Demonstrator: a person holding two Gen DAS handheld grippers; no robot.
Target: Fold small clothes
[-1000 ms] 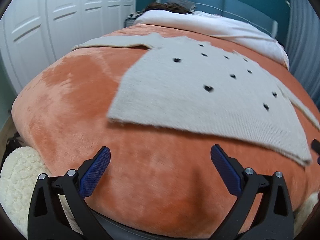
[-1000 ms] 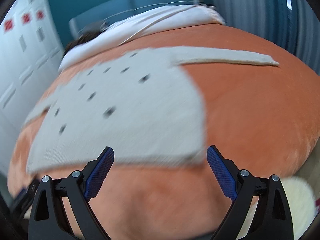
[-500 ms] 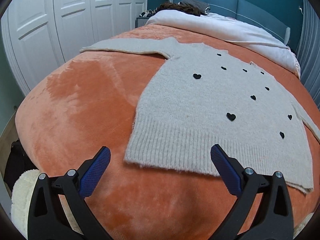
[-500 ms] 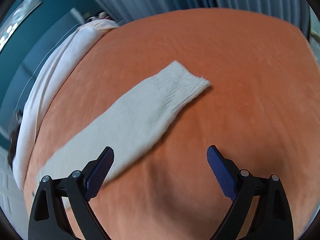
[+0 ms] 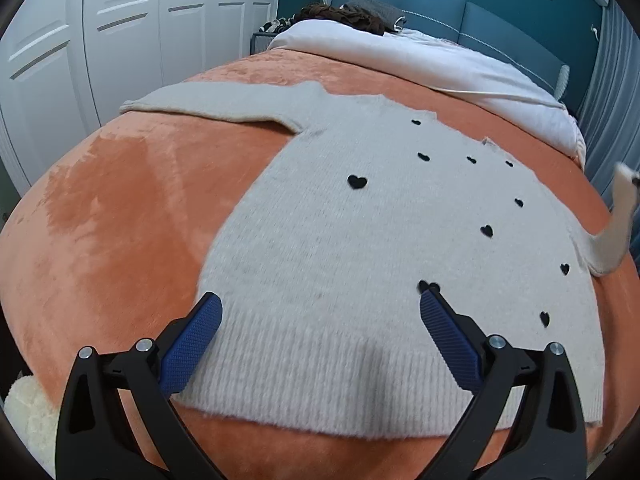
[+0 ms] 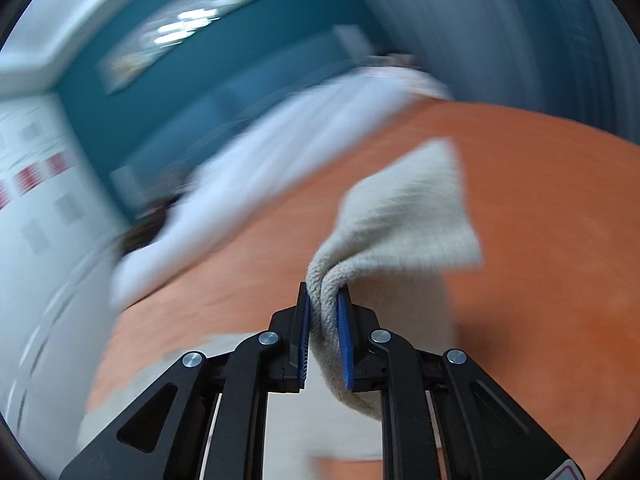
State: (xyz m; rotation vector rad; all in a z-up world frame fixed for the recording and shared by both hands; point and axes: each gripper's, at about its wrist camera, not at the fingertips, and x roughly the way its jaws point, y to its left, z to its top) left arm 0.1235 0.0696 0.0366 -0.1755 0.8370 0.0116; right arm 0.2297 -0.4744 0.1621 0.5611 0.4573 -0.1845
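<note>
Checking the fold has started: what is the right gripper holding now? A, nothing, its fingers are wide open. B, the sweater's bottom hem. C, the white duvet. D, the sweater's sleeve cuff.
D: the right gripper has just closed its fingers on the sleeve cuff, which bunches up between them above the orange blanket.

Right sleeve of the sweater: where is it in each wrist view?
Left wrist: sleeve at the far right edge, lifted off the blanket, blurred.
Right wrist: sleeve centre frame, clamped in the right tool.
Shared landmark: white duvet at the headboard end.
</note>
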